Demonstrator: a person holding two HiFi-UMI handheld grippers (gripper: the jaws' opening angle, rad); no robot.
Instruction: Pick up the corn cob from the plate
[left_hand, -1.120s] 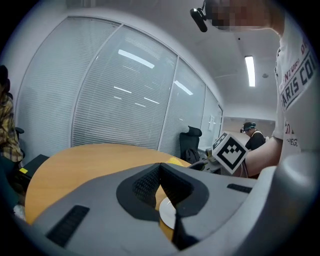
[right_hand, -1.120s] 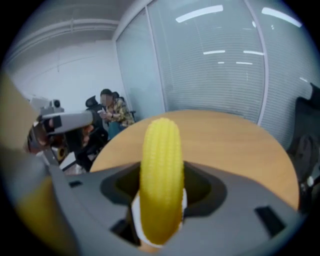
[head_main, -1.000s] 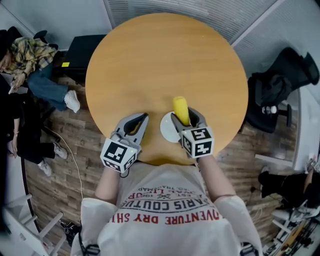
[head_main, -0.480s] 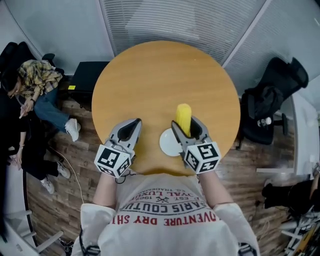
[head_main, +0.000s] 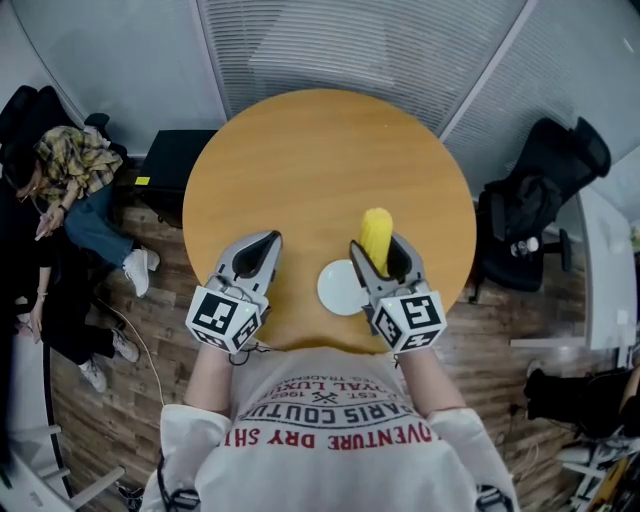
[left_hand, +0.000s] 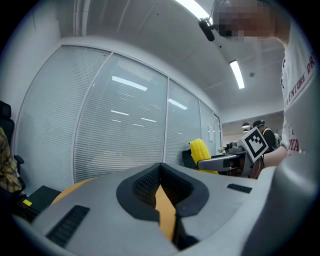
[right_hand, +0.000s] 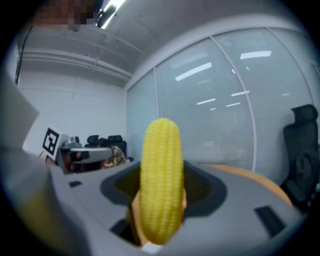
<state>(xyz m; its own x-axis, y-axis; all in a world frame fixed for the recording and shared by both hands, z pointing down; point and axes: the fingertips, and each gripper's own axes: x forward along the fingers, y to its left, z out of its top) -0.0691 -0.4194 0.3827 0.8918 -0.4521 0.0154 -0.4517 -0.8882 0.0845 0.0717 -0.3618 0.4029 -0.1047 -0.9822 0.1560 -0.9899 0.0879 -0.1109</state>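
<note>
Right gripper clamps corn, clear of plate: pick looks complete. Left gripper closed, empty. Next: hold the grip steady.

Desk: "Where do your hands stand?"

Operator: "My right gripper reaches out ahead of my chest, jaws clamped on the corn cob. My left gripper sits level beside it, well apart, jaws drawn together on nothing."

Desk: "And the arms?"

Operator: "My forearms are bare, elbows bent, with the marker cubes nearest my body."
</note>
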